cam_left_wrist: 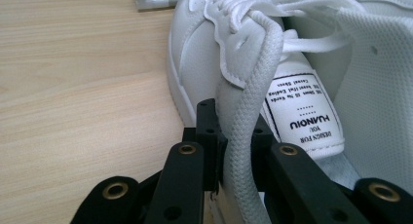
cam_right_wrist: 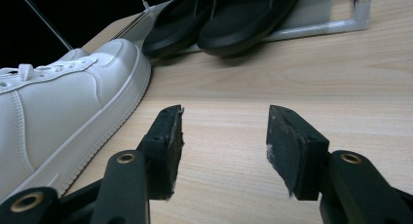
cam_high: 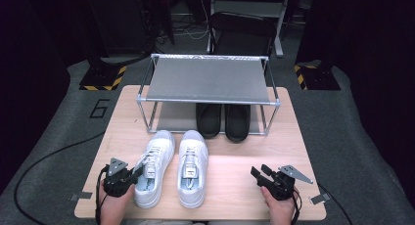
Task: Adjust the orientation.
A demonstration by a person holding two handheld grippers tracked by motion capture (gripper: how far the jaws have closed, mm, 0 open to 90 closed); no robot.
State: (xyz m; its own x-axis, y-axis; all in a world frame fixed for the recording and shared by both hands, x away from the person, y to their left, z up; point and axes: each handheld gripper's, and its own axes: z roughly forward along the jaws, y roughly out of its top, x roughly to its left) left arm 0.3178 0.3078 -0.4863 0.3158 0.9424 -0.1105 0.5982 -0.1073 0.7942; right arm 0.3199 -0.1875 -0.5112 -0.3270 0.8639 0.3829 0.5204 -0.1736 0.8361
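The left gripper is clamped on the collar edge of the left white sneaker, at the heel opening beside the tongue label. In the left gripper view the padded rim is pinched tight between the black jaws. That sneaker stands on the table just in front of the metal shoe rack, side by side with the right white sneaker. A pair of black slippers already sits on the rack's lower shelf.

The step in hand looks like securing a grip for lifting the shoe. The right gripper hovers well to the right of the sneakers, its jaws apart with nothing between them.

Next, I judge, the held sneaker must be raised without letting the soft collar slip, then carried toward a free shelf of the rack. The right gripper would need to reach the other sneaker.
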